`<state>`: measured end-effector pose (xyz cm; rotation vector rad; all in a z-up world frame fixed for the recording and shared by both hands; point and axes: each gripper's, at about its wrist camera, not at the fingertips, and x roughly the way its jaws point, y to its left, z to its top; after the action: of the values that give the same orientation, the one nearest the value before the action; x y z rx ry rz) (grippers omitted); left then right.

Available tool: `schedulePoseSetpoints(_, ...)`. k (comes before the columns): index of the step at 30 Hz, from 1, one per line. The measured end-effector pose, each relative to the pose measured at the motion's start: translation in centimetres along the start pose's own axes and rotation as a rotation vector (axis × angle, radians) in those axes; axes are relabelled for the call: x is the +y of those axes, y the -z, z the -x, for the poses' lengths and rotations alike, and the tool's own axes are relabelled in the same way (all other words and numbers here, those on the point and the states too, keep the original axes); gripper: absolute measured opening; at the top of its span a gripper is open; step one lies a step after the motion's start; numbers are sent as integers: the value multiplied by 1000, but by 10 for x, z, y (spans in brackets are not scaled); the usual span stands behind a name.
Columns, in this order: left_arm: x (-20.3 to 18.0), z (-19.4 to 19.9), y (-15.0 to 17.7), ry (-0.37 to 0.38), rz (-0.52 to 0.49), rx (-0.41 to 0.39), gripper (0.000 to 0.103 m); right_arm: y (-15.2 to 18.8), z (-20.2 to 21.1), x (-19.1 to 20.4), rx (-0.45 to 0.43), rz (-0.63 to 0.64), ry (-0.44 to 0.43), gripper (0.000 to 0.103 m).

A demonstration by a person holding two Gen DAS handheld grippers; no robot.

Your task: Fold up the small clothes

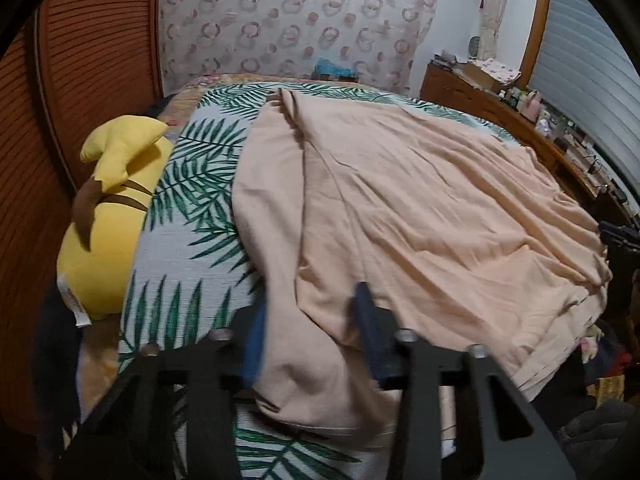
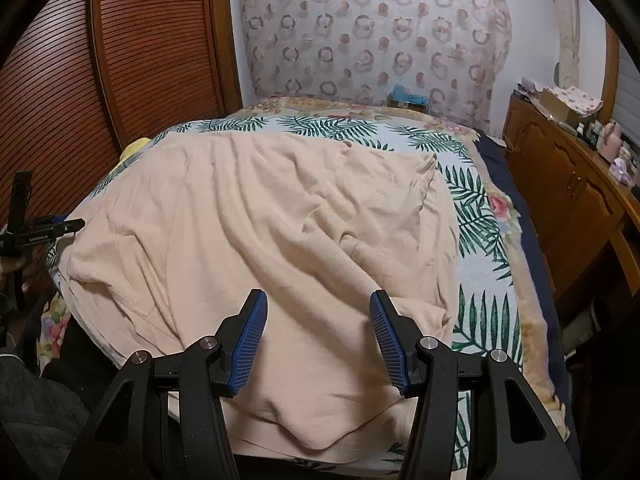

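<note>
A peach garment [image 1: 420, 208] lies spread and wrinkled on the leaf-print bed cover [image 1: 188, 208]. Its near edge bunches between the blue pads of my left gripper [image 1: 310, 300], whose jaws stand wide apart around the fold without pinching it. In the right wrist view the same garment [image 2: 260, 232] fills the bed, and my right gripper [image 2: 318, 300] is open just above its near hem, holding nothing. The left gripper [image 2: 44, 232] shows at the garment's left edge in the right wrist view.
A yellow plush toy [image 1: 108, 216] lies at the bed's left side beside slatted wooden doors [image 1: 80, 80]. A wooden dresser [image 2: 568, 184] with clutter stands along the right. A patterned curtain [image 2: 372, 32] hangs behind the bed. Dark clothes [image 1: 616, 352] pile at the right.
</note>
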<state>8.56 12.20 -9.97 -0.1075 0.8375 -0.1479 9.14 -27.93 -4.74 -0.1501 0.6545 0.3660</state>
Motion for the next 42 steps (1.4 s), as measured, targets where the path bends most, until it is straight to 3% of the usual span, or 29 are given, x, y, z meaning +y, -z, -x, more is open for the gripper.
schedulePoseSetpoints(2, -4, -1, -2, 5, -11, 9, 10, 2, -2, -1, -1, -9, -5, 55)
schedulePoseSetpoints(3, -7, 0, -3, 13, -15, 7, 7, 3, -2, 0, -1, -13, -5, 55)
schedulePoseSetpoints(11, -60, 42, -39, 155, -87, -121, 6, 14, -2, -10, -5, -68, -10, 55)
schedulePoseSetpoints(21, -192, 55, -104, 402, -296, -161, 6, 29, 12, -27, -36, -124, -12, 55)
schedulePoseSetpoints(30, -283, 56, -141, 477, -447, -163, 6, 41, 34, -38, -86, -155, -6, 55)
schedulePoseSetpoints(37, -322, 46, -147, 486, -483, -139, 6, 48, 40, -45, -106, -174, -5, 55)
schedulePoseSetpoints(42, -325, 35, -139, 451, -498, -110, 11, 56, 45, -51, -106, -188, -9, 55)
